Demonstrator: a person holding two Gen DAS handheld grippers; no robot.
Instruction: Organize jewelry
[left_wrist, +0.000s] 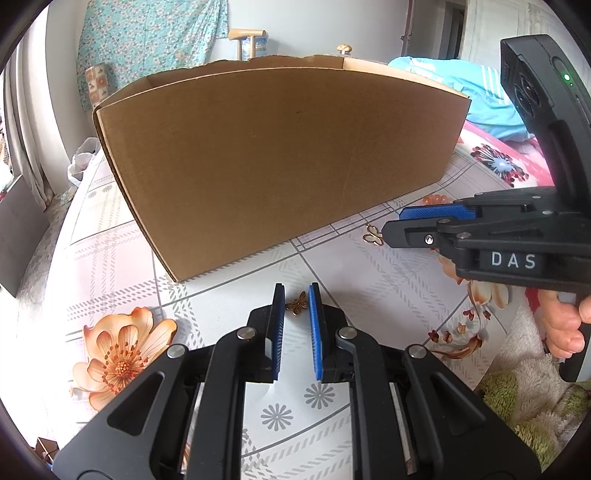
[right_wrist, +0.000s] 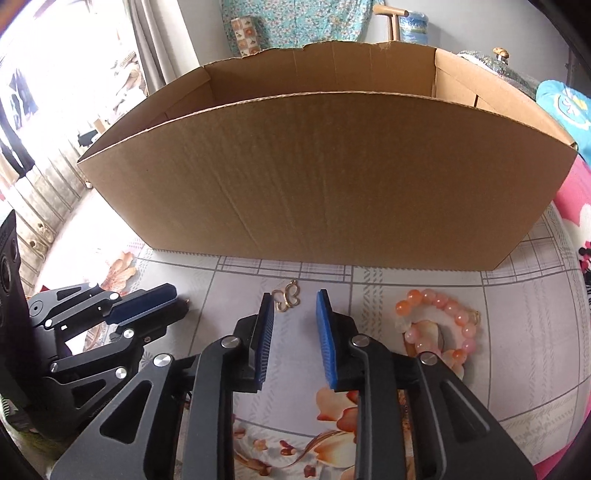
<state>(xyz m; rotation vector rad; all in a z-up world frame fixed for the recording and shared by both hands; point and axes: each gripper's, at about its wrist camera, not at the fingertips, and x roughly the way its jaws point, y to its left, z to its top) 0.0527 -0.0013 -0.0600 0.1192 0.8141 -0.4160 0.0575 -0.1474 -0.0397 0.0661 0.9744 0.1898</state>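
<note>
Left wrist: your left gripper (left_wrist: 296, 303) is straddling the bronze butterfly charm (left_wrist: 296, 304), jaws apart, risking it skidding flat | Right wrist: your right gripper (right_wrist: 295, 309) is gaping beside the gold butterfly charm (right_wrist: 286, 299), possibly nudging it; bead bracelet (right_wrist: 437, 325) lying near the cardboard box (right_wrist: 325, 177).

We see a cardboard box (right_wrist: 325, 177) standing on the far part of the desk (right_wrist: 424, 295). Near of it, on the desk, three pieces lie in a row. At the left, a butterfly charm (left_wrist: 297, 303) sits between the tips of the left gripper (left_wrist: 297, 295). In the middle, a butterfly pendant (right_wrist: 286, 298) lies just beyond the fingers of the right gripper (right_wrist: 295, 299), towards its left finger. A bead bracelet (right_wrist: 437, 325) lies farthest right, beside that gripper. The left gripper is left of the right one.
</note>
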